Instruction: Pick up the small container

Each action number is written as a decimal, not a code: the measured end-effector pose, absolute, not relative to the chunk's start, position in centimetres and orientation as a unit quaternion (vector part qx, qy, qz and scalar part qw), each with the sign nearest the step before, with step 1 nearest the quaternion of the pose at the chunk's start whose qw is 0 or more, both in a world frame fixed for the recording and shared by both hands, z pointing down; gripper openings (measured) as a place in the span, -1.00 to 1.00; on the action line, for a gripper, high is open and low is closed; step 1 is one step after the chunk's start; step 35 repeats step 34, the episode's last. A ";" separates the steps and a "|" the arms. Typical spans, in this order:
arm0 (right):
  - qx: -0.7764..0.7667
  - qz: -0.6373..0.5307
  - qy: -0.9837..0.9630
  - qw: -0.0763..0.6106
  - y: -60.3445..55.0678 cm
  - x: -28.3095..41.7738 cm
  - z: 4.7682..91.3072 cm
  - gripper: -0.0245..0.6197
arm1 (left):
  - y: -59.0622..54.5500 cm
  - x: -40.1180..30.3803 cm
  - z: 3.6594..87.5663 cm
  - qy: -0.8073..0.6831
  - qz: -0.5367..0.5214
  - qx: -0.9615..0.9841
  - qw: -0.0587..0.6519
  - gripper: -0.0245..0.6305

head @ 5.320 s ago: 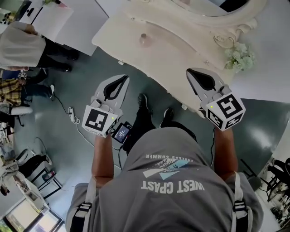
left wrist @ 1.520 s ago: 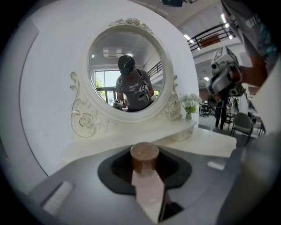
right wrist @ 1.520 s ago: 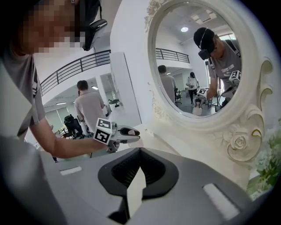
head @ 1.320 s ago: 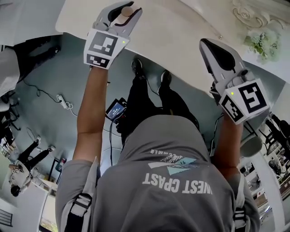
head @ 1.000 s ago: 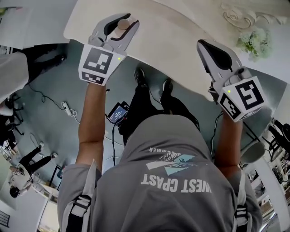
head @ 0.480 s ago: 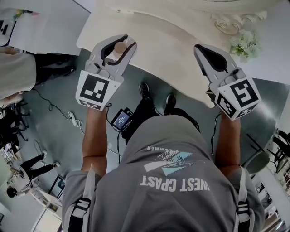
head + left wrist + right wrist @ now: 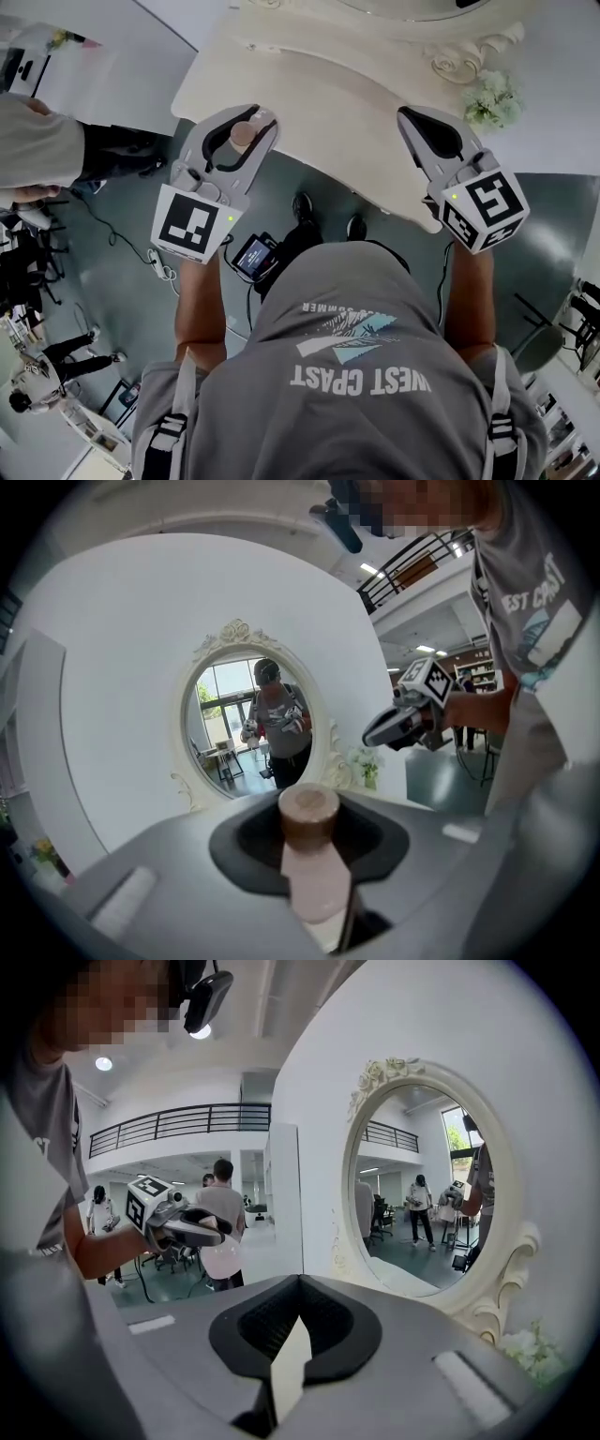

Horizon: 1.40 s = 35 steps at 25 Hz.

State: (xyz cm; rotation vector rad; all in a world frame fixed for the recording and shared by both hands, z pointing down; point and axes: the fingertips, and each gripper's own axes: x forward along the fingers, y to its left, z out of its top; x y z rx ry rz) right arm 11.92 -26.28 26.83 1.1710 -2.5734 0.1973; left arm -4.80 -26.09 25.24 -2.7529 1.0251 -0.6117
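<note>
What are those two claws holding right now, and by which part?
Left claw grips the small container by its pale body, below the brown cap. Right claw holds nothing.

I'm reading the small container [image 7: 314,874] as pale pink with a brown cap. My left gripper [image 7: 251,116] is light grey, with black lining inside its fingers [image 7: 202,150], and the right gripper [image 7: 406,113] matches it. The marker cubes [image 7: 190,223] show black-and-white squares. The worktop [image 7: 319,84] is cream, the floor [image 7: 122,272] dull grey-green, and the flowers [image 7: 487,98] whitish green.
</note>
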 end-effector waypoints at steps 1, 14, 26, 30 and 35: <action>0.407 0.066 -0.898 0.153 -26.2 11.9 26.8 -0.92 | -25.8 -4.8 25.1 0.342 -0.204 -0.915 0.071 -0.60; 0.390 0.027 -0.903 0.175 -24.2 11.1 25.5 -0.93 | -22.1 -5.3 23.5 0.354 -0.208 -0.908 0.078 -0.60; 0.390 0.027 -0.903 0.177 -23.4 10.7 25.6 -0.93 | -21.3 -5.8 23.8 0.358 -0.207 -0.907 0.077 -0.60; 0.391 0.028 -0.903 0.178 -23.2 10.9 25.7 -0.93 | -21.2 -5.7 24.0 0.357 -0.209 -0.907 0.077 -0.60; 0.390 0.028 -0.903 0.179 -22.7 11.0 25.7 -0.93 | -20.8 -5.5 24.2 0.356 -0.210 -0.907 0.076 -0.60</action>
